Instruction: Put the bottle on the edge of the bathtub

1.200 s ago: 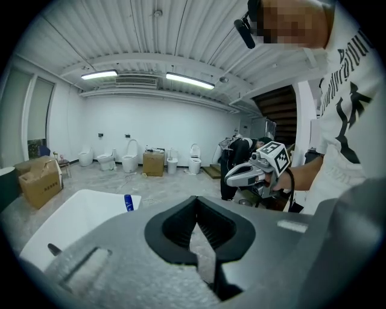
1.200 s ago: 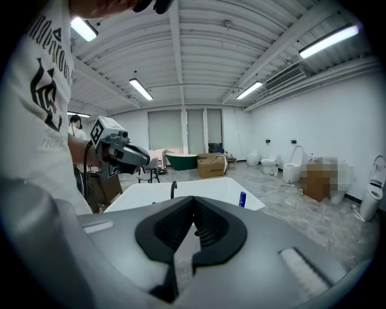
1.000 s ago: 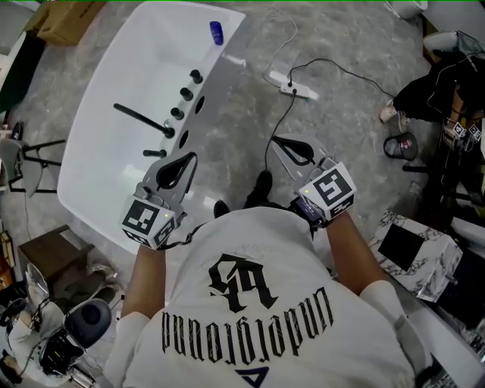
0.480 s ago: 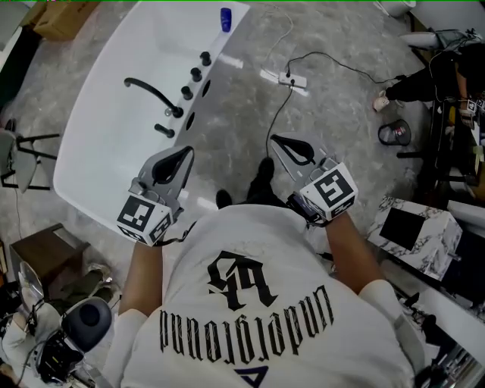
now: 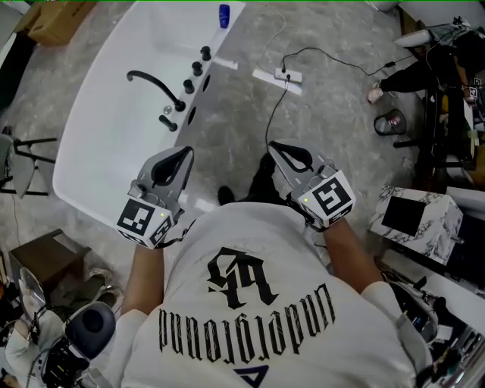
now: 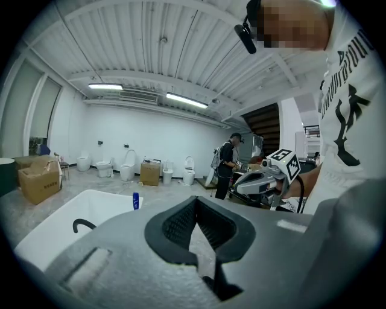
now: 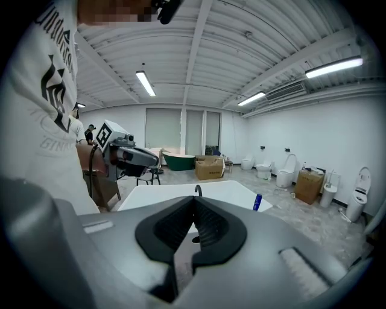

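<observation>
The small blue plastic bottle (image 5: 224,15) stands upright at 12 o'clock, on the far rim of the white bathtub (image 5: 98,144); the left claw (image 5: 184,154) and right claw (image 5: 276,146) are both closed on nothing; if handled, it must stay upright.

A white power strip (image 5: 276,76) lies on the grey floor (image 5: 242,114); a cardboard box (image 5: 61,19), perhaps open, sits top left.

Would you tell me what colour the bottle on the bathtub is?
Blue bottle, clearest in right gripper view.
</observation>
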Demonstrator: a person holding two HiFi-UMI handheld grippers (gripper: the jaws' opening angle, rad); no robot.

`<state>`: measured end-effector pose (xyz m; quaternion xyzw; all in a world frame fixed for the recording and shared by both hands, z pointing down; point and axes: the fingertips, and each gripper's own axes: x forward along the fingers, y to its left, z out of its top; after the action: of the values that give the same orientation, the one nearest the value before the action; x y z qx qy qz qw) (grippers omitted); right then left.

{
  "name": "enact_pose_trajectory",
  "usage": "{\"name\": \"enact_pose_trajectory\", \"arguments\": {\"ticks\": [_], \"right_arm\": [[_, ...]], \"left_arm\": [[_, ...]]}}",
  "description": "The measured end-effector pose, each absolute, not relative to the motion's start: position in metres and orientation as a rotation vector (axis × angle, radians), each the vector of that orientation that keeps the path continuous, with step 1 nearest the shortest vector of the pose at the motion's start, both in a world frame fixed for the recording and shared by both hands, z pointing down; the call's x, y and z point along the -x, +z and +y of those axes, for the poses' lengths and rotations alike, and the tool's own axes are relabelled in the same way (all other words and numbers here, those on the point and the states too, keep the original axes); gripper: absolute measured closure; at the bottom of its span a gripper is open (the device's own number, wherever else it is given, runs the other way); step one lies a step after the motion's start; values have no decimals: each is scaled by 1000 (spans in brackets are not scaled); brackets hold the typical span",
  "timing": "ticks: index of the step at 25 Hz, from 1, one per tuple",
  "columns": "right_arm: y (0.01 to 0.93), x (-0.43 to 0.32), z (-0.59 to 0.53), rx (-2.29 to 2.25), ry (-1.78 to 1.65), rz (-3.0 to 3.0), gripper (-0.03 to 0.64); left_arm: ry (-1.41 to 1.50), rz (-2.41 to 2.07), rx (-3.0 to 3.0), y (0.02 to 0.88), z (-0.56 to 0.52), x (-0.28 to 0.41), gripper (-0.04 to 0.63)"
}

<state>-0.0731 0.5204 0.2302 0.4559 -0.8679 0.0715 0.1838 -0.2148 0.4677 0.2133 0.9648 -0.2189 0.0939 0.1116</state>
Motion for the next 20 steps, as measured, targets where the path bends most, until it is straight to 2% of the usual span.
{"name": "enact_pose_trajectory", "arguments": {"ticks": [20], "right_arm": [[217, 92, 521, -1301, 153, -2443, 615]], "left_arm": [[253, -590, -2844, 214, 468, 223, 589]]}}
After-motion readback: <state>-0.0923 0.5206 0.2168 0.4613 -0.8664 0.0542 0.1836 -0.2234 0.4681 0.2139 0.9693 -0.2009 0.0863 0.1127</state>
